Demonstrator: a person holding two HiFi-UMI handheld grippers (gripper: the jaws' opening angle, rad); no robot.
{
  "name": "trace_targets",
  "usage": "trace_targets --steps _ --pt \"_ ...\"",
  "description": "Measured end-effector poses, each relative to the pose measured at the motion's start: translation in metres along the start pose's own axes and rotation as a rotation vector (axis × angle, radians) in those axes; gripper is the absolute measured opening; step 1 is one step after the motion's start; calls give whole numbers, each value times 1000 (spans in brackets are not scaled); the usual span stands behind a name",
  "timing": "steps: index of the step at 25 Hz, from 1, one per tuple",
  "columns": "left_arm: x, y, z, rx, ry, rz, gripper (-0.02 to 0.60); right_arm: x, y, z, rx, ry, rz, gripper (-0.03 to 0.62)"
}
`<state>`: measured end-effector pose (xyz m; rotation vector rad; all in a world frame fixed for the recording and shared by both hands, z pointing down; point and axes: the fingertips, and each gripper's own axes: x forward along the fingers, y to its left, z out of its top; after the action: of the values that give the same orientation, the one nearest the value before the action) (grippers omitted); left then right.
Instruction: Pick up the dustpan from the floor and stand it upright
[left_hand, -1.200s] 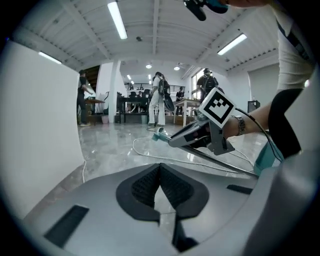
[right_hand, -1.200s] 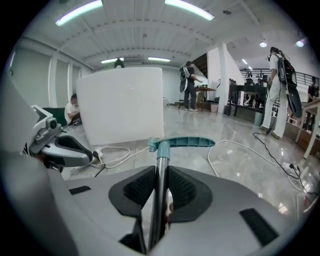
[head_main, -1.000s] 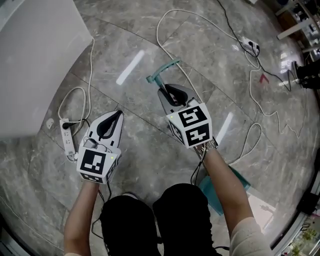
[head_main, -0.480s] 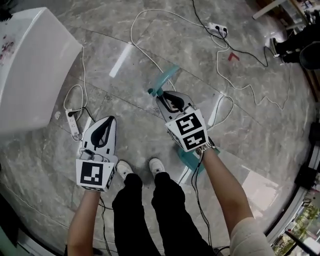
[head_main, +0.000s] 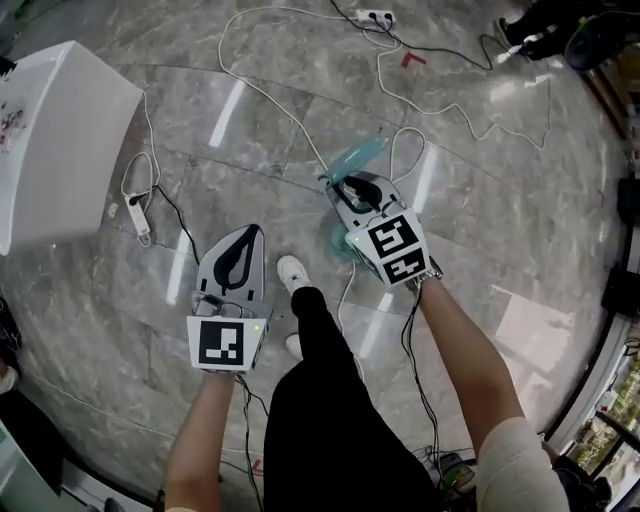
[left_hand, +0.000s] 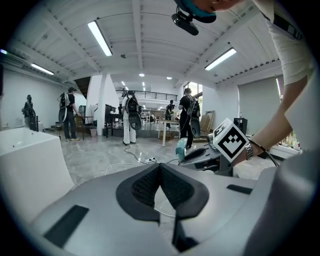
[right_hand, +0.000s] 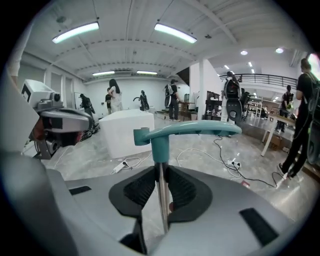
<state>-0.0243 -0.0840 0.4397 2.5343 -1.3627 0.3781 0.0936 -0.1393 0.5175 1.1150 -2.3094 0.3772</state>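
Observation:
The dustpan has a teal handle (head_main: 360, 155) on a thin metal rod (right_hand: 161, 200), and its teal pan (head_main: 333, 240) hangs below my right gripper. My right gripper (head_main: 347, 184) is shut on that rod just under the handle (right_hand: 187, 131), so the dustpan stands roughly upright above the floor. My left gripper (head_main: 243, 233) is shut on nothing and hovers to the left, apart from the dustpan. In the left gripper view the pads (left_hand: 145, 185) meet at the tip, and the right gripper (left_hand: 210, 157) shows with the teal handle (left_hand: 181, 147) beside it.
A white cabinet (head_main: 50, 140) stands at the left, with a power strip (head_main: 139, 222) beside it. White cables (head_main: 270, 100) loop over the marble floor to another strip (head_main: 372, 16). The person's shoe (head_main: 292, 272) is between the grippers. People stand far off (left_hand: 130, 120).
The head view has risen as the person stood up. My right gripper has lifted the dustpan from lying low on the floor to hanging upright. The left gripper stayed shut and empty.

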Motion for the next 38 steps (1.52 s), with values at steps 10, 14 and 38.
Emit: trace_targets --steps 10,14,38 --pt "-51 -172 -30 -1 14 -58 8 -116 2 -48 7 -44 5 92" --pt "-46 -197 -37 -2 52 -31 8 -124 -3 -52 14 -77 29 92" --pt "-9 -231 -17 106 32 23 8 -191 -11 -79 118 -154 87 93"
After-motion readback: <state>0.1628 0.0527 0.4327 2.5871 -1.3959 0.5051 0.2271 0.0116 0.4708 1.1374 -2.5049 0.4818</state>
